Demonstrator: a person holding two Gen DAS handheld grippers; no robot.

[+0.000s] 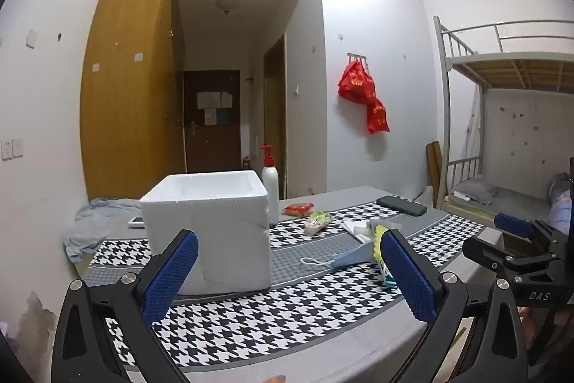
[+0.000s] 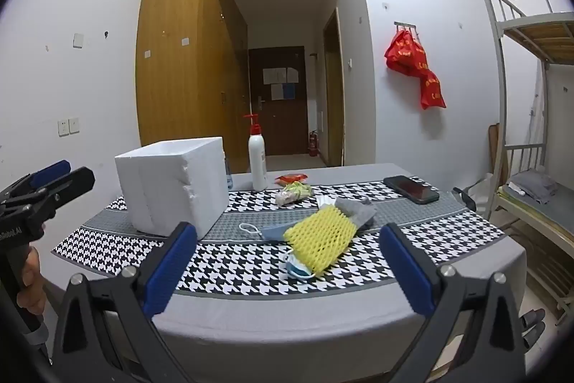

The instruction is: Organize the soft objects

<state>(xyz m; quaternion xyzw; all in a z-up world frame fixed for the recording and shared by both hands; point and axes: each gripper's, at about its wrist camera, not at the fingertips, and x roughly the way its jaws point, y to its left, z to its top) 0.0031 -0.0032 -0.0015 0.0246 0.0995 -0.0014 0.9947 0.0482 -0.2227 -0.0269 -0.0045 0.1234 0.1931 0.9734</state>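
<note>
A white foam box point(image 1: 211, 225) point(image 2: 172, 189) stands open-topped on the houndstooth tablecloth point(image 2: 233, 271). To its right lie a yellow foam net point(image 2: 321, 239) point(image 1: 376, 244), blue face masks point(image 2: 297, 268) point(image 1: 349, 257), a grey cloth point(image 2: 358, 209) and white tissue point(image 1: 353, 227). My left gripper point(image 1: 287, 271) is open and empty, above the table in front of the box. My right gripper point(image 2: 287, 264) is open and empty, near the table's front edge, facing the net. Each gripper shows at the edge of the other's view.
A white pump bottle point(image 2: 257, 157) stands behind the box. Snack packets point(image 2: 292, 191) and a red packet point(image 2: 291, 179) lie mid-table. A phone point(image 2: 410, 189) lies far right. A bunk bed point(image 2: 531, 131) stands right of the table. A blue cloth point(image 1: 93, 225) lies far left.
</note>
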